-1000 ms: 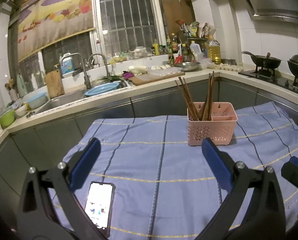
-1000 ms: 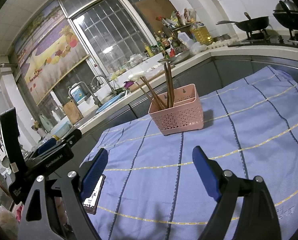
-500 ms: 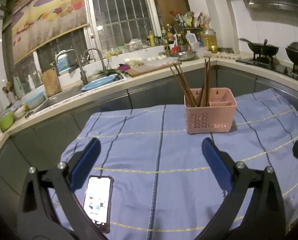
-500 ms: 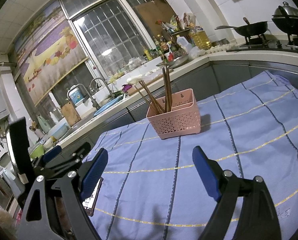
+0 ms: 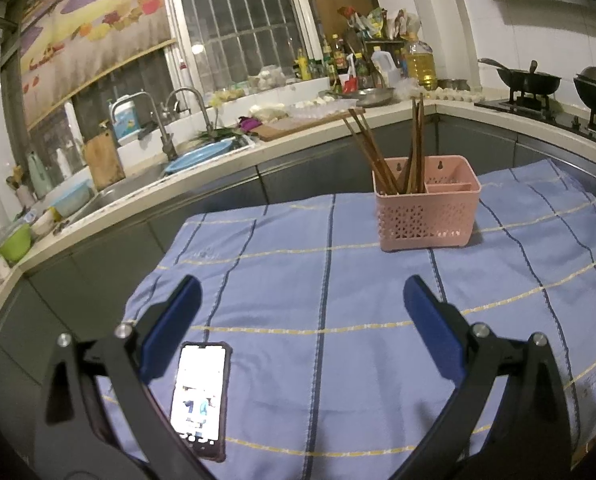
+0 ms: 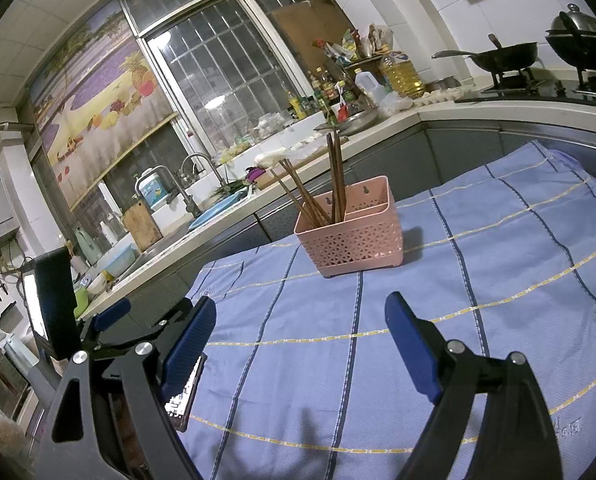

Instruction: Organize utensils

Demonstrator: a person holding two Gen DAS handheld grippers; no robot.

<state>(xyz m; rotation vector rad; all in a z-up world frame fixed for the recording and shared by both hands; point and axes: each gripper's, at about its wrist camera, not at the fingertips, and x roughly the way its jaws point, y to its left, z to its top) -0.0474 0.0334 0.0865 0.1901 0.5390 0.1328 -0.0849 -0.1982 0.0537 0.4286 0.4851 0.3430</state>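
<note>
A pink perforated utensil basket (image 5: pixel 426 208) (image 6: pixel 352 232) stands at the far side of a blue striped cloth (image 5: pixel 338 300) (image 6: pixel 438 300). Several brown chopsticks (image 5: pixel 382 152) (image 6: pixel 322 188) lean upright in its left compartment; the right compartment looks bare. My left gripper (image 5: pixel 302 300) hovers open over the near cloth, nothing between its blue pads. My right gripper (image 6: pixel 300 320) is open too, well short of the basket. The left gripper's body (image 6: pixel 110 332) shows at the lower left of the right wrist view.
A lit phone (image 5: pixel 200 396) (image 6: pixel 186 392) lies on the cloth's near left corner. Behind runs a counter (image 5: pixel 218 176) with a sink, taps, bottles and a chopping board. Wok and pot (image 5: pixel 530 80) sit on the stove at right.
Both grippers have drawn back and risen slightly, so the basket looks a bit farther off. Both stay open; the chopsticks and phone have not moved.
</note>
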